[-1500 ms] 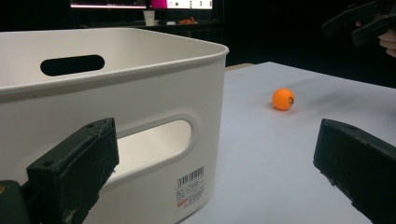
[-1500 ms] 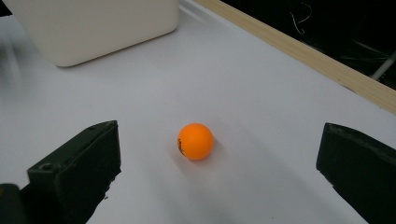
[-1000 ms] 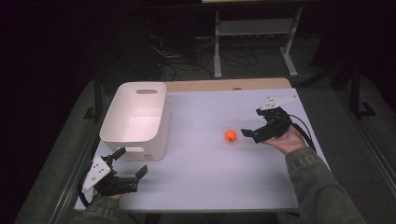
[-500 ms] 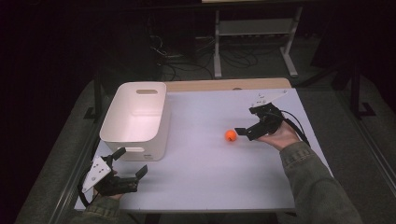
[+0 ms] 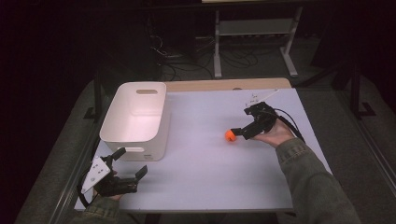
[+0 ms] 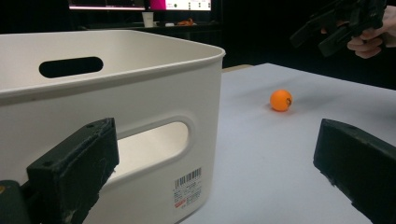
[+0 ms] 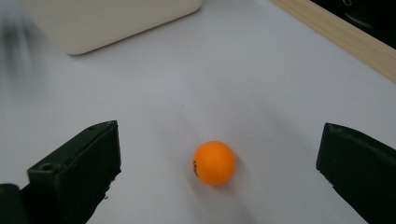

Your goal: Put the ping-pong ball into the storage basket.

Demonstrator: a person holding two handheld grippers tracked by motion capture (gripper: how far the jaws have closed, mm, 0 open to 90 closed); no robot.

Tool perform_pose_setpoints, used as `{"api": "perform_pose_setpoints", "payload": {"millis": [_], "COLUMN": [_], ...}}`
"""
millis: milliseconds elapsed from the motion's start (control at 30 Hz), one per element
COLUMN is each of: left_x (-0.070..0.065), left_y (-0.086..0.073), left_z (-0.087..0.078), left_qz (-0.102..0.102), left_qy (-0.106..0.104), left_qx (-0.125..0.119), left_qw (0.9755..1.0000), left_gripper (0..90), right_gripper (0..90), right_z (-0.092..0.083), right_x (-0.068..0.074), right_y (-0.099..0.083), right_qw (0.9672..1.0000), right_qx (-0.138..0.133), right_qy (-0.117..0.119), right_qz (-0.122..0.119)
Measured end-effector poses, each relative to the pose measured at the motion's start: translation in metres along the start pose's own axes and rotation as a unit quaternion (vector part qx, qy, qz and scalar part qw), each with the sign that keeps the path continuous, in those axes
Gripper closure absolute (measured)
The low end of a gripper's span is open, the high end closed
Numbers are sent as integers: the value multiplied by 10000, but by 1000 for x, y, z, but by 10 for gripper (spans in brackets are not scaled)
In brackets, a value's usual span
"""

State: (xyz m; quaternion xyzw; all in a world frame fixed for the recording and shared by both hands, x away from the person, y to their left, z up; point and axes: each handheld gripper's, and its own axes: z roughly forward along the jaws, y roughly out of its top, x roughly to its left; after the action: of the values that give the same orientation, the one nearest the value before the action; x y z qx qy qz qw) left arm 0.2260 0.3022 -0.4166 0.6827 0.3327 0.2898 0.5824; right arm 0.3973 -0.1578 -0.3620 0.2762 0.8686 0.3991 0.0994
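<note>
Orange and round, a small smooth plastic ball (image 7: 214,163) lies on the pale white tabletop (image 5: 210,158) between the two black jaws of the right gripper (image 5: 243,132), which stand wide apart with the ball a little ahead of their tips and touching neither. From the high view that gripper sits just beside the ball (image 5: 230,135), held in the person's right hand (image 5: 274,134). Beyond the jaws in the right gripper view, the rounded corner of a white plastic bin (image 7: 112,21) shows. The left gripper (image 5: 127,166) has its jaws spread apart too, clamped on nothing; the white bin's handled wall (image 6: 140,116) stands close ahead between them, nearer the left jaw, and the ball (image 6: 280,100) lies well beyond, toward the right jaw.
</note>
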Motion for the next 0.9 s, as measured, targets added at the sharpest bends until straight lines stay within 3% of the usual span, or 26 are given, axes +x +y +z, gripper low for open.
{"api": "perform_pose_setpoints", "payload": {"millis": [900], "left_x": [0], "left_y": [0], "left_z": [0], "left_qz": [-14], "left_qy": [-2], "left_qx": [7], "left_qw": [10000], "left_gripper": [0], "right_gripper": [0], "right_z": [42], "right_x": [-10], "right_y": [0], "right_qw": [9972], "right_qx": [683], "right_qy": [310], "right_qz": [-21]}}
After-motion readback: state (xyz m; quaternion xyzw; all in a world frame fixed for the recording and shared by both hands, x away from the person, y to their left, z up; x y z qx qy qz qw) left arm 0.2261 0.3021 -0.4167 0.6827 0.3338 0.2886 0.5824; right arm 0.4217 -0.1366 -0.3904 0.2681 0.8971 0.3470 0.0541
